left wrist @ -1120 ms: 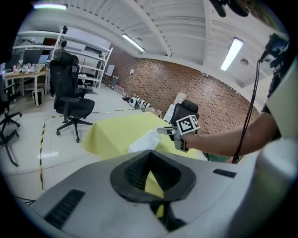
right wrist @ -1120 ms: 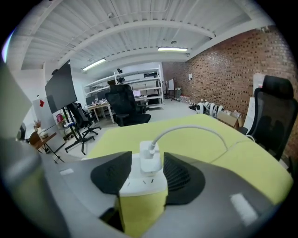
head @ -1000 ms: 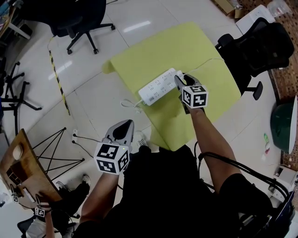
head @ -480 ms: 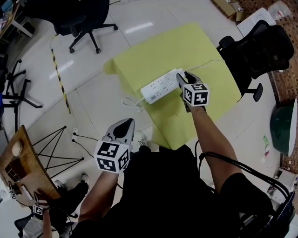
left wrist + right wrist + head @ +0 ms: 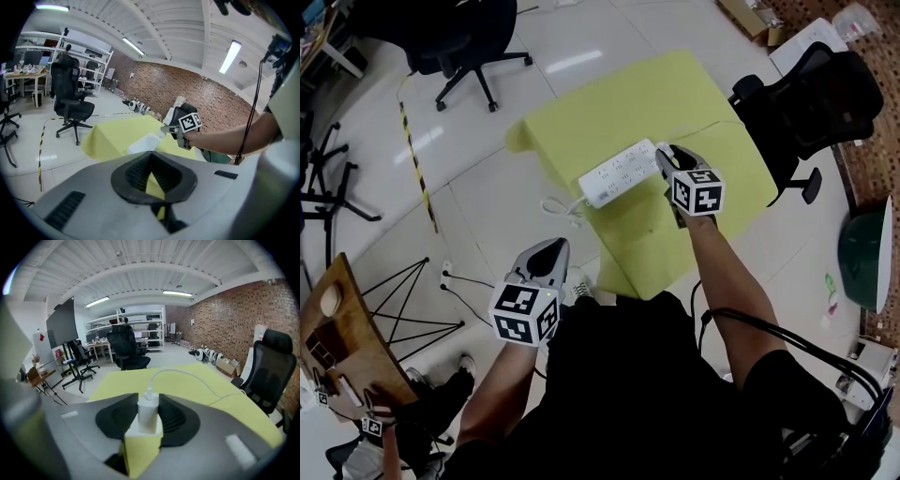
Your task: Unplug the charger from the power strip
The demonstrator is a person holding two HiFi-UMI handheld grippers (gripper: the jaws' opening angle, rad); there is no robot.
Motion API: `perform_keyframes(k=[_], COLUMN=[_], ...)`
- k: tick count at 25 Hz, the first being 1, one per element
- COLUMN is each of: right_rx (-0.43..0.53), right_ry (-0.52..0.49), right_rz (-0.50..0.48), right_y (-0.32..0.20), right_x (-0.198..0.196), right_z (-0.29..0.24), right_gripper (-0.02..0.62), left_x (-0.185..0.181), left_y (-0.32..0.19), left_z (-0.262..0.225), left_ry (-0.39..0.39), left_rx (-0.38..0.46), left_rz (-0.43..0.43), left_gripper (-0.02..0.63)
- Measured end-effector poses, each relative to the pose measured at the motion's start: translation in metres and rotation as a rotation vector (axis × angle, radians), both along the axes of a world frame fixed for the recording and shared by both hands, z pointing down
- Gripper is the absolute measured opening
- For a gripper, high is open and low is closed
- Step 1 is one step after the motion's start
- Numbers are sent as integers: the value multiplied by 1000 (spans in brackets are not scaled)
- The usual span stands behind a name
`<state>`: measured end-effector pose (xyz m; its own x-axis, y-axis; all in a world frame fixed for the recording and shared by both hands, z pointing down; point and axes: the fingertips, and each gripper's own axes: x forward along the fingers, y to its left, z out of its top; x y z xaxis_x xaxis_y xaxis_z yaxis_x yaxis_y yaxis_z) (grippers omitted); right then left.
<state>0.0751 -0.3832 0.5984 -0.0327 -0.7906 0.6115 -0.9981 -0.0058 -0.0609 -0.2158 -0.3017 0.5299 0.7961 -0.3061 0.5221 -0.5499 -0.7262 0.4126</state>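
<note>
A white power strip lies on the yellow table. At its right end my right gripper is shut on the white charger, pads against both of its sides. The strip's end shows directly under the charger. The charger's white cable runs off across the tabletop. My left gripper hangs low and nearer, off the table's front left corner, shut with nothing in it. From the left gripper view, the strip and the right gripper are in sight ahead.
Black office chairs stand at the far left and right of the table. The strip's white cord trails onto the tiled floor. A wooden stand on black legs is at lower left, a green object at the right edge.
My right gripper has risen slightly with the charger held in it. The left gripper has stayed where it was.
</note>
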Motion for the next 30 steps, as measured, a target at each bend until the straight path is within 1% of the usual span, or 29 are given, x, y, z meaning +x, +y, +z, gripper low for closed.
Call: perform_keyframes(k=[8,10,13,17,20,21,23,25,26,28,30], right_rx=[-51,-61,-66,-72,-72,-72,-71,-62,-56,-49,-42], right_ry=[1,-31,-116,-184,-211,-219,-248,-297,-330,-420,-534], right_rz=[-22,-15,25,62,53,49,52,74,92,134,170], right_y=[43,55,74,100,109,111,116,124,129,137,143], right_x=[4,7,20,48,71,79,97,120,133,154,171], right_z=[-9,-9,-10,-5,-2,-2,-1,2,3,8,14], right_gripper=[137,137,137,137,137,137,137,137,137,137,137], left_x=[16,21,30,41,51,55,66,81,89,103,114], left_y=[9,13,17,26,30,33,44,58,65,75,81], left_z=[-11,-14,-19,-25,-26,-27,-29,-30,-31,-32,-37], left_ry=[39,50,59,57,42,43,73,103,105,98,99], left_rx=[13,22,38,63,69,57,3,-47,-55,-51,-38], left_rz=[37,47,45,4,-49,-69,-109,-137,-147,-168,-204], left_gripper=[5,5,5,5,5,5,5,5,5,5,5])
